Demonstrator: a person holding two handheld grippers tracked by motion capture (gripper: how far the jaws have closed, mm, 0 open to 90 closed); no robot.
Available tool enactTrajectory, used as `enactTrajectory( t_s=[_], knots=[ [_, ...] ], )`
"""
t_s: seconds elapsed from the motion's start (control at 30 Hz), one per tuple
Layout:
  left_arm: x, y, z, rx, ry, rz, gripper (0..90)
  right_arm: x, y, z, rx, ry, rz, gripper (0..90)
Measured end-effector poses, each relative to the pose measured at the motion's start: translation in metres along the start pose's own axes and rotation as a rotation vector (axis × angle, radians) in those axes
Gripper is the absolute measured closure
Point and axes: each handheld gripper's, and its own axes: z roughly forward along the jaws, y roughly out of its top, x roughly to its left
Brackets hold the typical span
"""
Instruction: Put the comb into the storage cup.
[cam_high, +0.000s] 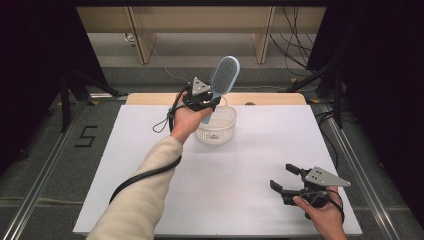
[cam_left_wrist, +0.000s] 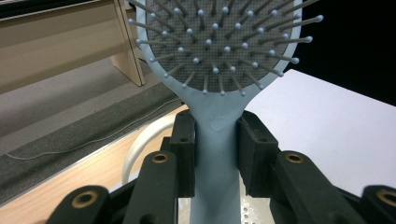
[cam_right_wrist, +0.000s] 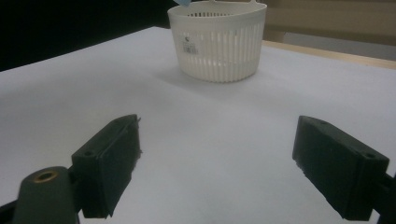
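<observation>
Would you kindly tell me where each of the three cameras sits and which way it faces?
High view: above the person's side, looking forward and down on the table; both forearms, left gripper, right gripper.
Left gripper view: on the raised left gripper, looking along shut jaws at the blue hairbrush.
Right gripper view: low over the table, open jaws toward the white basket.
Shared: all three show the basket.

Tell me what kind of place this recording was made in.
Probably a lab or recording studio: a white-topped table between black curtains, floor rails, loose cables, and a taped numeral 5 on the floor.
</observation>
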Motion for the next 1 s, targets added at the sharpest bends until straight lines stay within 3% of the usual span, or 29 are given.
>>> enactTrajectory(
  t_s=[1.0],
  knots=[
    [0.000,-0.001,0.012,0.016,0.000,0.008,69.7,0.000,0.000,0.000,-0.004,0.000,0.006,15.8]
  ],
)
